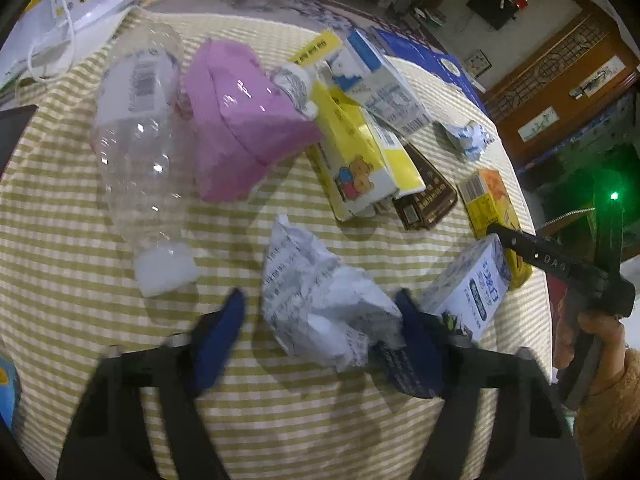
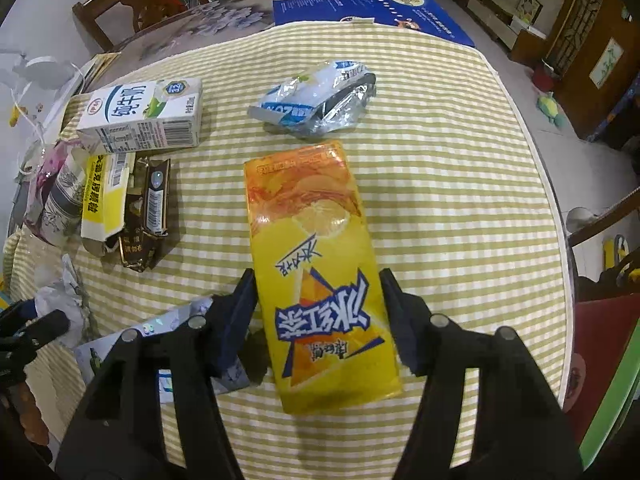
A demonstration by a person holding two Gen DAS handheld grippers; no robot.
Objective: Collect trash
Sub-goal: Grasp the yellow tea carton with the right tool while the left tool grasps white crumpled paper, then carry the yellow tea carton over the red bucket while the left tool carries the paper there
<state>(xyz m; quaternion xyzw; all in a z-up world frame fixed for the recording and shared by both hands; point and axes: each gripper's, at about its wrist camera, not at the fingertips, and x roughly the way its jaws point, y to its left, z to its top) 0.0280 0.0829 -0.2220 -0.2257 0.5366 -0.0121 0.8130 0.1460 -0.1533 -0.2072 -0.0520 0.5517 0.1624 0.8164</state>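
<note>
Covering a round table, a green-and-white checked cloth (image 2: 440,160) holds scattered trash; wooden furniture behind. L gripper (image 1: 320,312) straddles crumpled paper (image 1: 320,300), jaws apart w/ pads not pressing. R gripper (image 2: 318,304) grips the yellow tea carton (image 2: 320,272) lying mid-table.

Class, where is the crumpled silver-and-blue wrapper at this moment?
In the right wrist view, the crumpled wrapper lies on the striped tablecloth just beyond the yellow tea carton, right of the white milk carton.
</note>
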